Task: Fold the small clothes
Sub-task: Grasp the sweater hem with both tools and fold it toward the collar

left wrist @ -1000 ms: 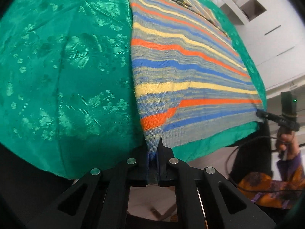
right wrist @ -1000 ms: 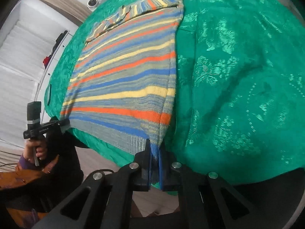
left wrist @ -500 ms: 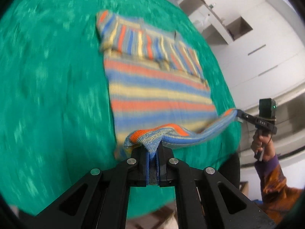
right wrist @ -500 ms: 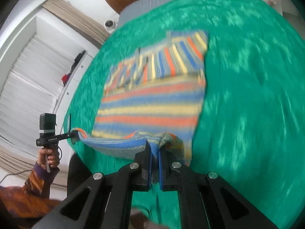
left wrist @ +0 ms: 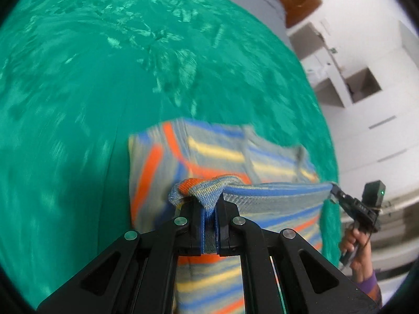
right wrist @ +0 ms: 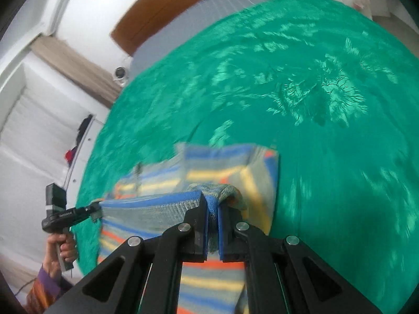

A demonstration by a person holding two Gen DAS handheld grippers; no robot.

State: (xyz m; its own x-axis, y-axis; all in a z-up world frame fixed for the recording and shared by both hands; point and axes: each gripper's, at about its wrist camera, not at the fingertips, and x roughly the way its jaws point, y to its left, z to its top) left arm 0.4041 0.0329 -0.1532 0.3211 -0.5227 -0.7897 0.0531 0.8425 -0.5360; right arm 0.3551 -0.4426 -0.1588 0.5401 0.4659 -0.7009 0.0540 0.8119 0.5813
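Over the green brocade bedspread (left wrist: pixel 78 83), near its front edge, I hold one hem of the striped knit sweater (left wrist: pixel 214 154) raised and stretched between my two tools. My left gripper (left wrist: pixel 209 209) is clenched on one corner of that hem: the knit bunches into an orange, yellow and grey wad right above the fingertips, and a strip of it runs down between the blue pads (left wrist: pixel 201 225). From there the raised edge, a blue band over grey mesh-like knit, runs taut to the right, where my right gripper (left wrist: pixel 336 192) pinches the other corner; my right hand (left wrist: pixel 353 240) shows below it around the handle.

From the right wrist camera the same holds in mirror: the right gripper (right wrist: pixel 212 217) is clamped on a grey-blue wad of sweater (right wrist: pixel 225 162), cloth pinched between its blue pads (right wrist: pixel 222 230), and the taut edge runs left to the left gripper (right wrist: pixel 95 209), held by my left hand (right wrist: pixel 61 251).

Beyond the raised hem the rest of the sweater lies flat on the bedspread (right wrist: pixel 314 104), its far part with stripes turned another way. A wooden headboard (right wrist: pixel 157 13) stands at the far edge. Both views are blurred.
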